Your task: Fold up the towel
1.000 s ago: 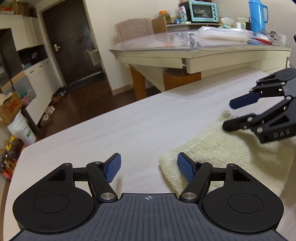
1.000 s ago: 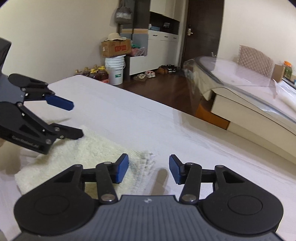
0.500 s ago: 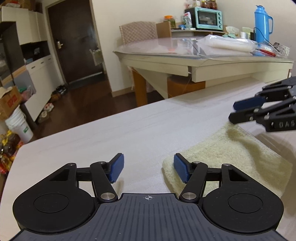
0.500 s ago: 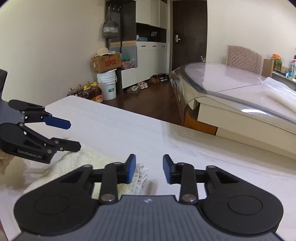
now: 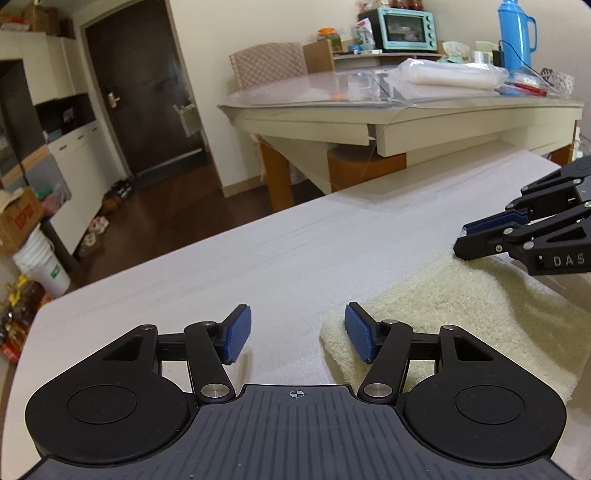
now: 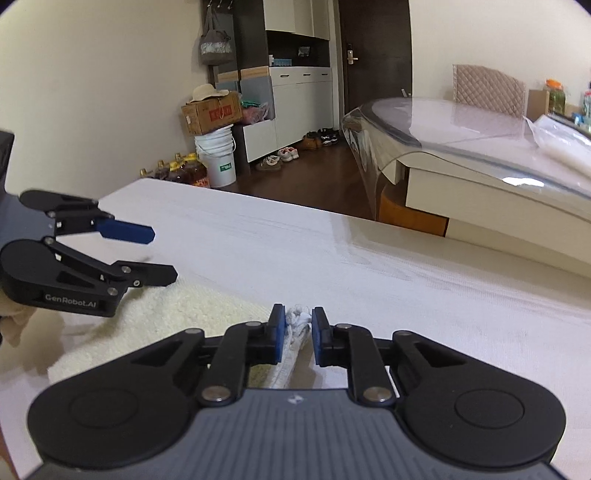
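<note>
A cream terry towel [image 5: 461, 314] lies folded on the white table [image 5: 258, 266]. My left gripper [image 5: 295, 334] is open, low at the towel's near left corner, with its right finger over the towel edge. My right gripper [image 6: 298, 334] has its blue pads narrowed around the towel's fringed corner [image 6: 297, 317], with a small gap still showing beside the fabric. In the left wrist view the right gripper [image 5: 467, 242] sits at the towel's far right corner, jaws nearly together. In the right wrist view the left gripper [image 6: 162, 254] is open over the towel [image 6: 177, 314].
A glass-topped dining table [image 5: 369, 110] stands just beyond the white table, with a chair [image 5: 269, 66], toaster oven [image 5: 406, 24] and blue flask [image 5: 515, 35]. The floor at left holds a white bucket [image 6: 218, 158], a cardboard box [image 6: 210, 112] and bottles [image 6: 181, 171].
My right gripper dropped to the towel's far corner and narrowed its jaws around the fringe. The left gripper stayed open at the near corner and barely moved.
</note>
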`<state>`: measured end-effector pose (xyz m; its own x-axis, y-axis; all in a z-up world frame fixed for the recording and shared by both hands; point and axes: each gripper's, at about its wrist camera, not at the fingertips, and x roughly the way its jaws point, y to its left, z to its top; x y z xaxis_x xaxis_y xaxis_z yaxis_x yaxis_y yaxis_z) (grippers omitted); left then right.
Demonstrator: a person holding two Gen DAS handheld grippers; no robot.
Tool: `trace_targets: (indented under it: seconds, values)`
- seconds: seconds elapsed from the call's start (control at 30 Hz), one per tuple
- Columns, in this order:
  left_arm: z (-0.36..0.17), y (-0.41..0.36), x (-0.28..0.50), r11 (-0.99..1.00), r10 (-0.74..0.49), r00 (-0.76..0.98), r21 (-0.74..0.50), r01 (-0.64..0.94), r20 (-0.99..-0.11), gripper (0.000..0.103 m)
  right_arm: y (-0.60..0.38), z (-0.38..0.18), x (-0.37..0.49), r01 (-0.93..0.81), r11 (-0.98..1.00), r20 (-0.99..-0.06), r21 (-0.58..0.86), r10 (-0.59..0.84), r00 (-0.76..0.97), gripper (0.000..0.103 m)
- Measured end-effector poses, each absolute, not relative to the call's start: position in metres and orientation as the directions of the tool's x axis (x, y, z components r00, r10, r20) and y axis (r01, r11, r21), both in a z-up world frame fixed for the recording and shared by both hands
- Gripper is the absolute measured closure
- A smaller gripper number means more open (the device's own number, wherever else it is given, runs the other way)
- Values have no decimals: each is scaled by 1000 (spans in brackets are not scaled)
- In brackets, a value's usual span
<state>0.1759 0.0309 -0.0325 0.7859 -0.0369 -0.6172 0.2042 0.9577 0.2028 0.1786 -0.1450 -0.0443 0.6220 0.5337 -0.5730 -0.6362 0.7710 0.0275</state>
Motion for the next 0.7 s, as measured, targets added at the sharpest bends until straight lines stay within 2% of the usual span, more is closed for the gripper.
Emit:
trace_targets:
  seconds: [0.1, 0.17, 0.27, 0.4, 0.53, 0.7]
  values:
    - [-31, 34, 176, 964, -45, 784, 178, 195, -619, 41, -148, -41, 176, -629, 777, -563, 35, 535, 630, 85]
    - [-26, 36, 169, 970, -52, 788, 156, 185, -614, 44, -152, -36, 172, -620, 783, -543, 47, 541, 642, 78]
    - [-19, 38, 152, 975, -67, 791, 127, 180, -608, 44, -159, -22, 154, -642, 765, -507, 58, 576, 641, 77]
    - [-18, 34, 132, 977, -74, 789, 114, 180, -610, 43, -157, -23, 130, -685, 727, -524, 40, 599, 605, 77]
    - [-30, 27, 128, 969, -37, 778, 169, 181, -627, 41, -145, -40, 115, -712, 703, -567, -14, 581, 585, 77]
    - [-29, 29, 127, 973, -34, 781, 159, 169, -623, 42, -144, -40, 106, -697, 715, -562, -56, 555, 614, 77]
